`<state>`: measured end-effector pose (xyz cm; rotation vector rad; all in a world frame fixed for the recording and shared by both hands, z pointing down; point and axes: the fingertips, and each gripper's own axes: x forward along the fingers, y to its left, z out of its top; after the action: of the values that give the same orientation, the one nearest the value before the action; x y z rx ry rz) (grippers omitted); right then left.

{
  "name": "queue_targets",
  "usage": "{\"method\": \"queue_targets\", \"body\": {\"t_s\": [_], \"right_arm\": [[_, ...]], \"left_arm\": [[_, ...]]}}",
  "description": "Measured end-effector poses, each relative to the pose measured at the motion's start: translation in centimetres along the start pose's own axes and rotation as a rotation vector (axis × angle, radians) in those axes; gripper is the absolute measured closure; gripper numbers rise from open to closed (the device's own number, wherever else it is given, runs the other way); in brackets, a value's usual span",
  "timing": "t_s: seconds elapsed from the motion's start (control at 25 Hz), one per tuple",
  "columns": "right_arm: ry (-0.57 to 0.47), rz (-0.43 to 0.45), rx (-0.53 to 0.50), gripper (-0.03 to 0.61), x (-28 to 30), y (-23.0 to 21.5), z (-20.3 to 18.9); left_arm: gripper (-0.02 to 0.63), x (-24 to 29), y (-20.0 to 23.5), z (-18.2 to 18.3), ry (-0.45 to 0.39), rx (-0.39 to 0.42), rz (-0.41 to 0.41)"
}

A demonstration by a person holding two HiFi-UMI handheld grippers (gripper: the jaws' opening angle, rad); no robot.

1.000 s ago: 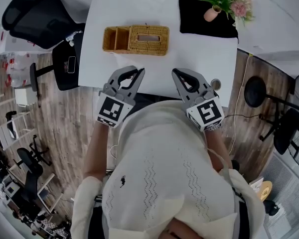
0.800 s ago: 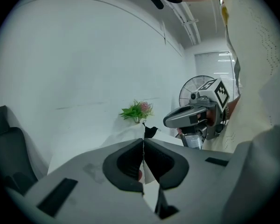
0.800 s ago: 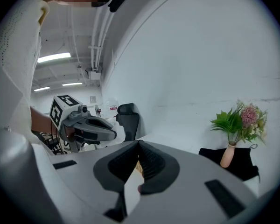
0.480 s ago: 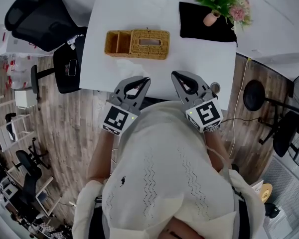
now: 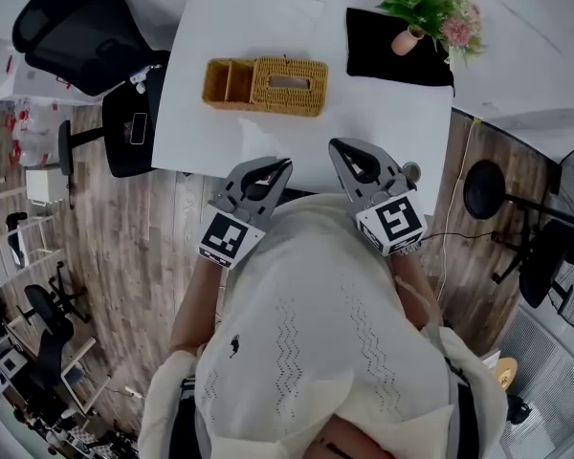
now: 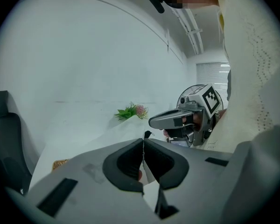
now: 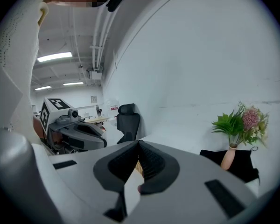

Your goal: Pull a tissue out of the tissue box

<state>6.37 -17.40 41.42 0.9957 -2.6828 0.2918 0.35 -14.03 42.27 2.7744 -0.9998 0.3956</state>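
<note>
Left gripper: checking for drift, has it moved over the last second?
Yes. The left gripper drew back from the tissue box, rightward toward the right gripper.

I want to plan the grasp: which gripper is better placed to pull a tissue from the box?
Probably left. The left gripper sits straight before the tissue box, the right gripper off its right end. Both are shut.

Office room, black swivel chair [image 5: 77, 32] beside white table [image 5: 383, 113], wood-plank floor [image 5: 124, 247], ceiling strip lights [image 7: 55, 56]
</note>
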Motion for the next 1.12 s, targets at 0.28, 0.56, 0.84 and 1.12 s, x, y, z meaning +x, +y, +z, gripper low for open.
{"method": "queue_targets", "body": {"t_s": [0.28, 0.56, 0.84, 1.12], "right_arm": [[0.000, 0.003, -0.006, 0.577, -0.2, 0.1, 0.0], [-0.017, -0.010, 0.008, 0.577, -0.4, -0.1, 0.3], [-0.026, -0.006, 0.004, 0.577, -0.1, 0.0, 0.8], [-0.083, -0.010, 0.005, 0.577, -0.1, -0.6, 3.3]], "left_arm": [[0.601, -0.4, -0.4, 0.2, -0.007, -0.034, 0.009], [0.601, -0.3, -0.3, 0.4, -0.016, -0.014, 0.004], [0.601, -0.5, 0.5, 1.4, -0.062, -0.054, 0.046], [0.601, -1.7, 4.3, 5.2, -0.209, -0.055, 0.175]]}}
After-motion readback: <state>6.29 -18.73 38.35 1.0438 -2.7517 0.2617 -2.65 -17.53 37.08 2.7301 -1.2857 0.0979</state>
